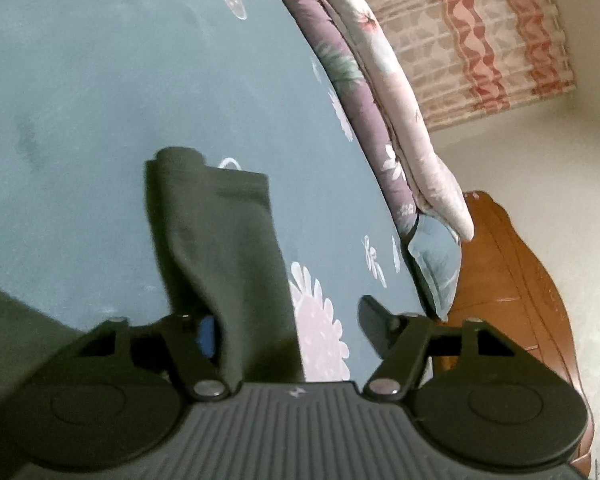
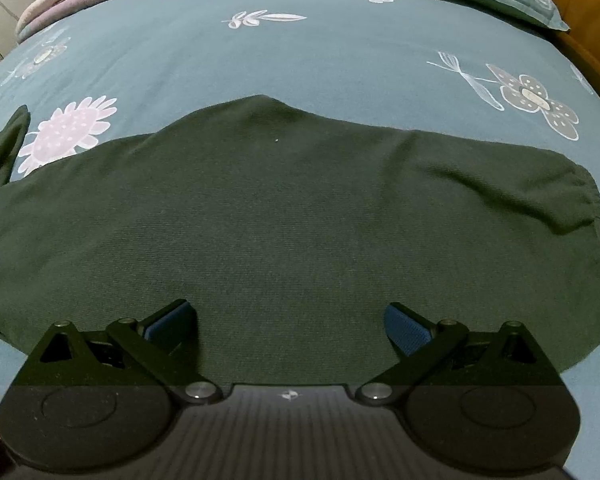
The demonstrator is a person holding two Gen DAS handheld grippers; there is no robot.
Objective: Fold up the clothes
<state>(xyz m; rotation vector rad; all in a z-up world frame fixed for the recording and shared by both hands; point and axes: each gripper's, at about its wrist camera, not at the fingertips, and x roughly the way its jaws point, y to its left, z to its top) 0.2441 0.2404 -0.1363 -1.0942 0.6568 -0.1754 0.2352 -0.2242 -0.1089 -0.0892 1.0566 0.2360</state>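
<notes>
While the dark green garment [image 2: 284, 216] lies spread left to right across the bed [image 2: 300, 52], the right hand-held gripper [image 2: 290, 320] hovers released over its near edge, and the left hand-held gripper [image 1: 288, 320], also unclenched, straddles its sleeve [image 1: 220, 240].

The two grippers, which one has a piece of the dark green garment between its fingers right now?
The left gripper: a strip of the dark green garment drapes up between its fingers. The right gripper stands open above flat cloth.
</notes>
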